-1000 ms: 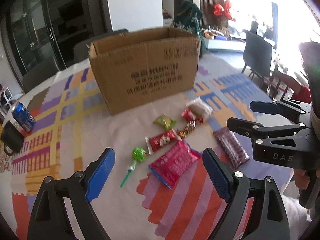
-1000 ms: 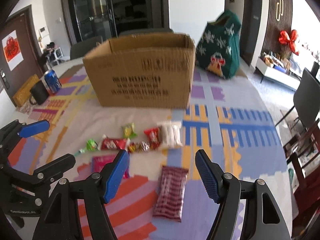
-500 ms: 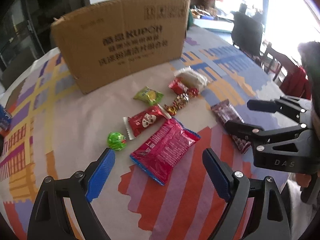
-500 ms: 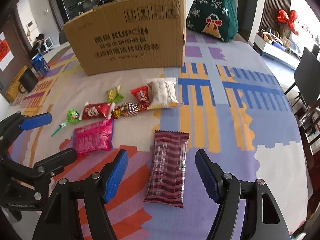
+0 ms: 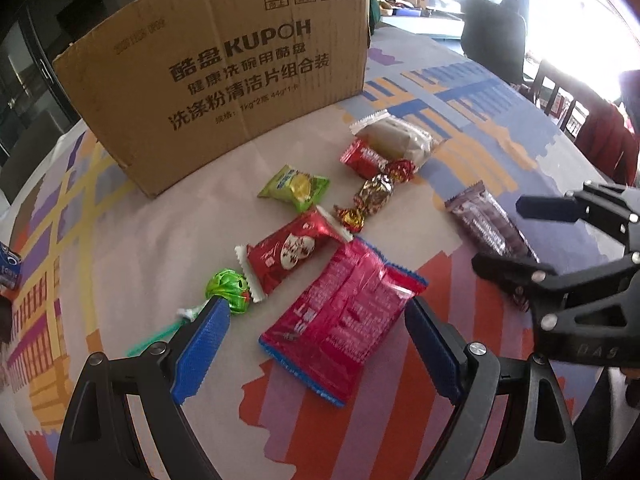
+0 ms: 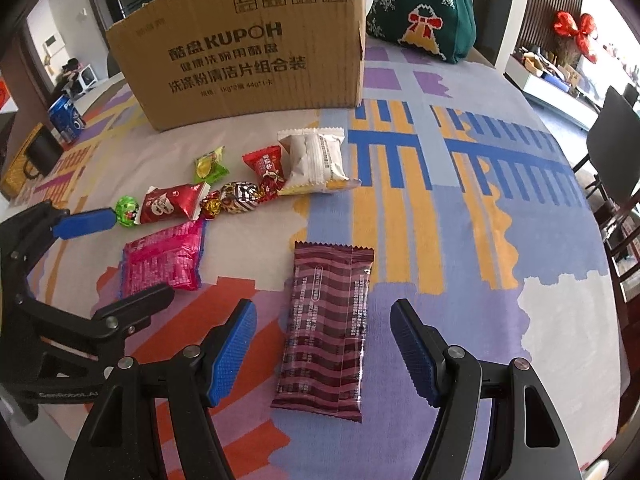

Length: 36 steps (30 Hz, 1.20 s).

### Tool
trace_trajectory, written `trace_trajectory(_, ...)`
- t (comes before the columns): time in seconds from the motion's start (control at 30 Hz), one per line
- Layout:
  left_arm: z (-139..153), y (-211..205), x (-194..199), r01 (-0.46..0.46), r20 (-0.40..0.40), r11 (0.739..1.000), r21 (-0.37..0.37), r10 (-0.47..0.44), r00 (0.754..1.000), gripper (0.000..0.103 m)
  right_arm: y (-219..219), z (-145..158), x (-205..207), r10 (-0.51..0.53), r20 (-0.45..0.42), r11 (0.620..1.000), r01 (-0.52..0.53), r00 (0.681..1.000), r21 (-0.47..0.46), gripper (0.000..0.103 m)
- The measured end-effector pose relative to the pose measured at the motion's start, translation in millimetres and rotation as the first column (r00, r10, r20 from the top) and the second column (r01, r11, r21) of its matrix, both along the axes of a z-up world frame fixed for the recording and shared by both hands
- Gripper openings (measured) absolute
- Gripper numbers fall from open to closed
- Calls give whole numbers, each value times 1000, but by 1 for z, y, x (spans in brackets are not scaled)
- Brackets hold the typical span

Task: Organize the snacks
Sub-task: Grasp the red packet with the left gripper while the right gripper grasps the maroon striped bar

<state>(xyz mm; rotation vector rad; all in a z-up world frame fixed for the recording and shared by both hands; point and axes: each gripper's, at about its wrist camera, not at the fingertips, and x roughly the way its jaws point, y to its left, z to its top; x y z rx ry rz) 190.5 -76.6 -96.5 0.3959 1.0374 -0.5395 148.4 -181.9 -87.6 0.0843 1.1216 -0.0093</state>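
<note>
Several snacks lie on the patterned tablecloth in front of a cardboard box (image 5: pixel 224 76). My left gripper (image 5: pixel 316 344) is open and empty, low over a flat pink-red packet (image 5: pixel 340 316), its jaws either side of the packet's near end. My right gripper (image 6: pixel 324 348) is open and empty, straddling a dark striped bar packet (image 6: pixel 328 320). A green lollipop (image 5: pixel 228 286), a red candy packet (image 5: pixel 288 252), a green candy (image 5: pixel 296 188), a foil-wrapped sweet (image 5: pixel 372 196), a small red packet (image 5: pixel 364 156) and a white cake packet (image 6: pixel 316 156) lie between them and the box.
The cardboard box also shows in the right wrist view (image 6: pixel 248 40). A green Christmas bag (image 6: pixel 424 4) stands behind it on the right. A blue can (image 6: pixel 66 116) and a black cup (image 6: pixel 40 152) stand at the table's left. Dark chairs (image 6: pixel 616 128) stand off the right edge.
Both grippers have moved forward and down toward the snacks. The left one has closed in on the pink-red packet, the right one on the striped bar. Both stay open.
</note>
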Motion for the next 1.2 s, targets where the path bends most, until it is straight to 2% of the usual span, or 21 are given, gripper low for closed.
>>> trace_trajectory(0.2, -1, -4, -3, 25, -23, 1000, -18, -26, 999, 86, -3, -5, 1, -9, -14, 1000, 9, 1000, 20, 70)
trace_trajectory(0.33, -6, -8, 0, 44, -18, 999, 13, -43, 999, 85, -4, -5, 1, -10, -10, 1000, 10, 1000, 26, 70)
trace_trajectory(0.43, -10, -7, 5, 38, -37, 999, 9, -38, 999, 85, -1, -6, 1, 0, -5, 1000, 0, 1000, 5, 70)
trace_trajectory(0.53, -11, -2, 8, 20, -68, 999, -31, -22, 997, 71, 0, -7, 1, 0, 4, 1000, 0, 1000, -11, 70)
trace_trajectory(0.6, -9, -1, 5, 10, -58, 999, -33, -12, 998, 56, 1, -7, 1, 1, 7, 1000, -1, 1000, -16, 70)
trace_trajectory(0.77, -5, 5, -2, -33, -74, 996, -78, 28, 997, 45, 4, -8, 2, 14, 21, 1000, -14, 1000, -25, 70)
trace_trajectory(0.83, -4, 8, -4, -62, -79, 994, -93, 55, 995, 44, 4, -8, 3, 16, 26, 999, -16, 1000, -35, 69)
trace_trajectory(1.07, 2, 15, -14, -141, -65, 979, -144, 133, 989, 43, 7, -6, 2, 24, 60, 998, -20, 998, -60, 43)
trace_trajectory(1.2, 8, 19, -16, -170, -56, 971, -167, 163, 985, 42, 6, -5, 1, 23, 57, 998, -20, 998, -55, 40)
